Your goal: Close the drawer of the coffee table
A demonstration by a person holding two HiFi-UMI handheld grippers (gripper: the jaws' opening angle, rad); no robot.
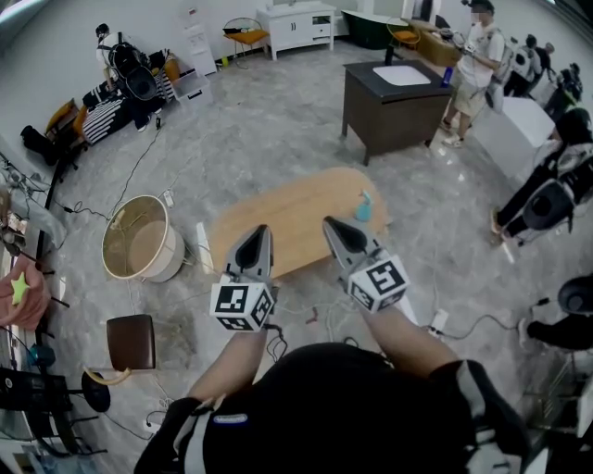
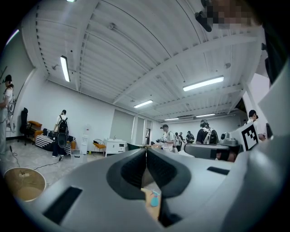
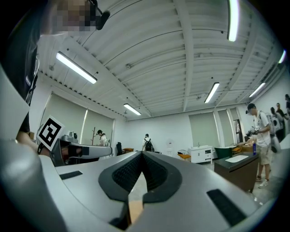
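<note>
My left claw (image 1: 263,233) was pinched fully shut with nothing in it, both pads pressed together, pointing level. My right claw (image 1: 332,224) was the same, jaws together and empty, level, just beside the left one but apart from it. Marker cubes sat behind each, left cube (image 1: 243,305) and right cube (image 1: 380,280), with my forearms running back to my dark shirt. Both tips hung over the near edge of the coffee table (image 1: 287,222), an oval light-wood top standing on the grey floor directly ahead of me. Its drawer couldn't be made out from above. A small blue spray bottle (image 1: 363,205) stood upright near the tabletop's far right edge. Left of the table on the floor stood a round tan tub (image 1: 139,239), and nearer to me a brown stool (image 1: 131,341). Farther off, past the table, stood a dark cabinet (image 1: 389,111) with a white basin on top, a person (image 1: 474,65) standing at its right end. A white cabinet (image 1: 298,26) stood against the far wall.
</note>
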